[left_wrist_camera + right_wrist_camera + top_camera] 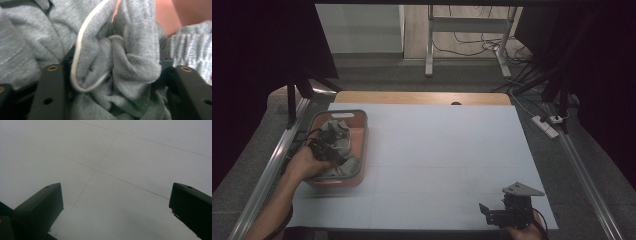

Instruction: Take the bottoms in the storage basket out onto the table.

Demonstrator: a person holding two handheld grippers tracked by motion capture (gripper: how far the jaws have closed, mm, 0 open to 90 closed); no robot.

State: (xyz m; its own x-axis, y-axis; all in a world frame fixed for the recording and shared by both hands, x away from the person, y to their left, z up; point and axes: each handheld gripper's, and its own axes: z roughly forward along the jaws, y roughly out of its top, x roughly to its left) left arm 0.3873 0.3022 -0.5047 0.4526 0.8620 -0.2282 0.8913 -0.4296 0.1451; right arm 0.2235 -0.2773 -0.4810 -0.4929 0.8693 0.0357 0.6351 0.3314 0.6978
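The jaws of my left gripper (110,100) are closed on a bunch of grey cloth (120,72); in the left gripper view the fabric is pressed between the two black jaws, and a thin white cord (79,47) runs in a loop over the folds. No earlier picture is with me, so I tell only this grip. In the high view the left gripper (328,149) sits inside the orange basket (362,131), at the left side of the worktop (447,150), and my left hand (307,162) rests at the near rim of the basket. The cloth (337,131) lies crumpled in the basket and fills most of it; the orange wall shows behind it in the left gripper view.

The jaws of my right gripper (116,202) stand wide open with nothing between them; in the right gripper view I see only bare white worktop under them, with thin seam lines. In the high view the right gripper (492,214) is at the near right corner of the worktop, well apart from the basket, with its grey plate (522,189) on top.
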